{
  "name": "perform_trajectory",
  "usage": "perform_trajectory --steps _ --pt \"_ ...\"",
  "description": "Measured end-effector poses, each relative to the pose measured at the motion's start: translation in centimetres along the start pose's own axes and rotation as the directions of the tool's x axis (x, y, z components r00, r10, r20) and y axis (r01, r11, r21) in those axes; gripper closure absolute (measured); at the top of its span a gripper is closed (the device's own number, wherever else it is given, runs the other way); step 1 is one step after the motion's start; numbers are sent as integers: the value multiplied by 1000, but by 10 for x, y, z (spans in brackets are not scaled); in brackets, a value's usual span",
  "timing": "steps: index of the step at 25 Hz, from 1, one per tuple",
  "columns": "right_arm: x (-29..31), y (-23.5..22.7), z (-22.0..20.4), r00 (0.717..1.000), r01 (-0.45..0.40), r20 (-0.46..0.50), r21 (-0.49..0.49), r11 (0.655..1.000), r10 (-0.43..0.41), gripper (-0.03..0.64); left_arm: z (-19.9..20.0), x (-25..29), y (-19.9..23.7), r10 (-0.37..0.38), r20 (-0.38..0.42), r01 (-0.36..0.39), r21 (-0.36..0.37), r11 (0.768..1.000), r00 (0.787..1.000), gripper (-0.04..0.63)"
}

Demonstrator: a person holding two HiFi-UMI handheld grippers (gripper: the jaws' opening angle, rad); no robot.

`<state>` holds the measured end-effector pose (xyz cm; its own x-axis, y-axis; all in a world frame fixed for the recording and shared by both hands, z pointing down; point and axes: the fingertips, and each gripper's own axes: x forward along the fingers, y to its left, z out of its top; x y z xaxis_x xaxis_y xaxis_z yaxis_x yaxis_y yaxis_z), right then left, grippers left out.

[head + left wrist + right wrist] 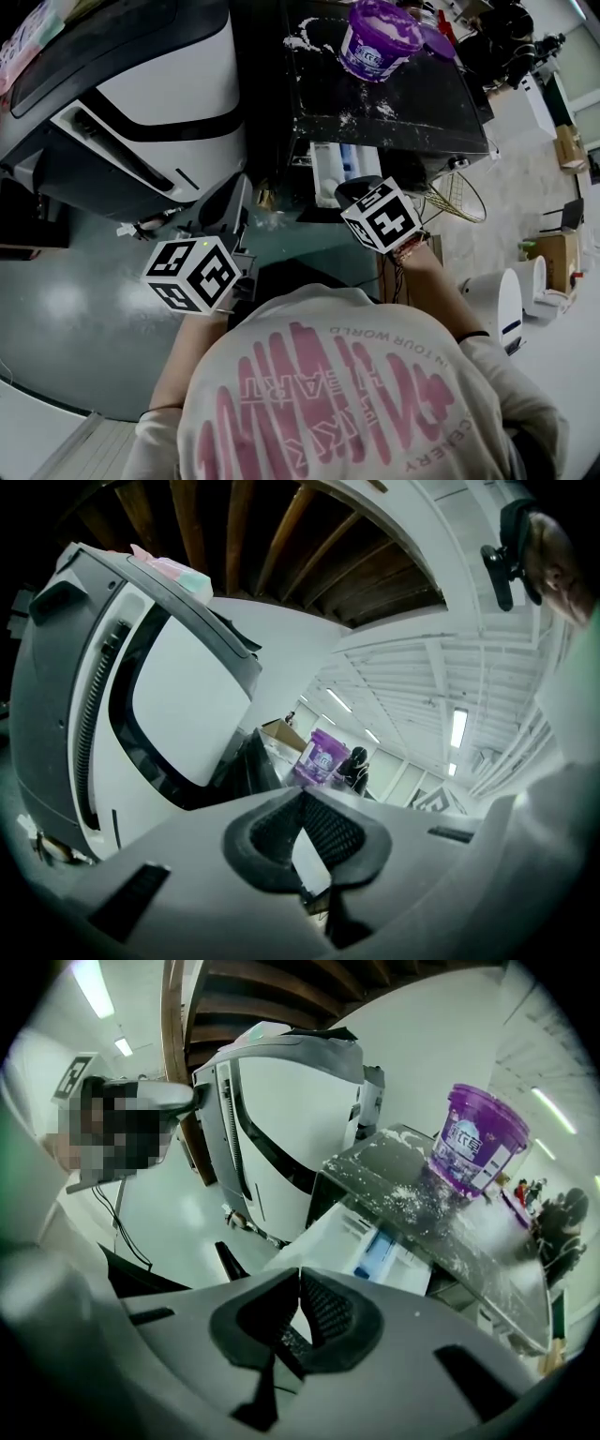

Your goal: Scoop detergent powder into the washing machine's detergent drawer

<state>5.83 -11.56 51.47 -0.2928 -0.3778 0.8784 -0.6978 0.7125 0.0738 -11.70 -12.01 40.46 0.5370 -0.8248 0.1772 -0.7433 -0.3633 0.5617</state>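
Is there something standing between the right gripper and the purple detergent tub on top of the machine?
Nothing visible does. In the right gripper view the right gripper, jaws together and empty, looks over the open detergent drawer and the powder-dusted machine top straight at the purple tub; only open air lies between.

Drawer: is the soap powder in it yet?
Done: the drawer is pulled out. The tub looks open on the machine, with spilled powder nearby. In hand: nothing. The left gripper and right gripper are both shut and empty, and no scoop shows. Left: scooping powder and tipping it in. I can't tell whether the drawer holds any powder yet.
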Motion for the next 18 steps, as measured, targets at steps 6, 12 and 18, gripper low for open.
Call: perform_trajectory --steps 6,12,18 --pt "2 2 -3 998 51 -27 7 999 -51 611 3 4 6 -51 -26 51 0 999 998 592" --pt "-1 5 -4 992 119 -34 31 992 -118 612 2 9 5 -152 -78 152 -10 988 985 592" --pt "-5 9 -3 981 190 -43 41 981 -188 612 3 6 11 -197 -129 199 1 980 972 592"
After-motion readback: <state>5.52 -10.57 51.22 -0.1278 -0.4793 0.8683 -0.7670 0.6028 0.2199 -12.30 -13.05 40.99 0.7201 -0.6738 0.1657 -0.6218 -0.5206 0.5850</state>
